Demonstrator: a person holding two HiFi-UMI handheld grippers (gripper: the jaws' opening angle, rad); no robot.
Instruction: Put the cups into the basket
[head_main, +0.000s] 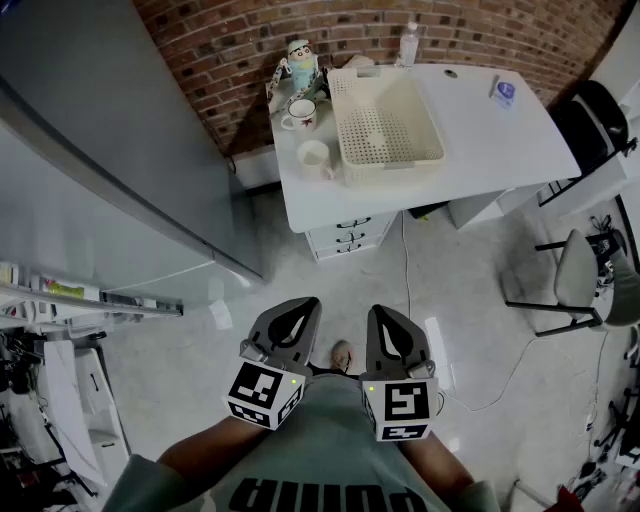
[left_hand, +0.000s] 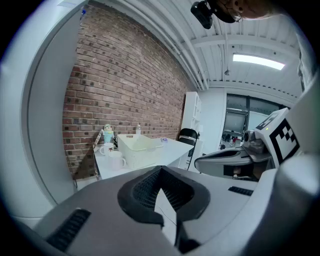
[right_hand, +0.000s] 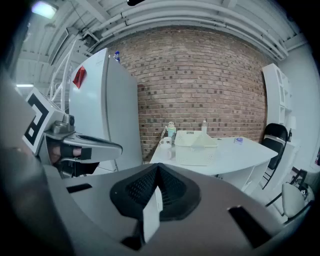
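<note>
Tongs: left gripper (head_main: 298, 304), right gripper (head_main: 386, 312) closed, empty | cups (head_main: 314, 158) beside basket (head_main: 385, 166) | figurine (head_main: 301, 62), bottle (head_main: 409, 43) behind

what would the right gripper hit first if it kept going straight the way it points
Way looks free nearby; the right gripper heads for the white table, its end by the cups, though depth is unclear.

Brick wall (head_main: 250, 40), white table (head_main: 500, 140), grey fridge (head_main: 90, 140), pale floor (head_main: 470, 300), black chair (head_main: 595, 120).

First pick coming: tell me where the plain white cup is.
In the head view, the plain white cup stands at the front left corner of the table, just left of the basket.
</note>
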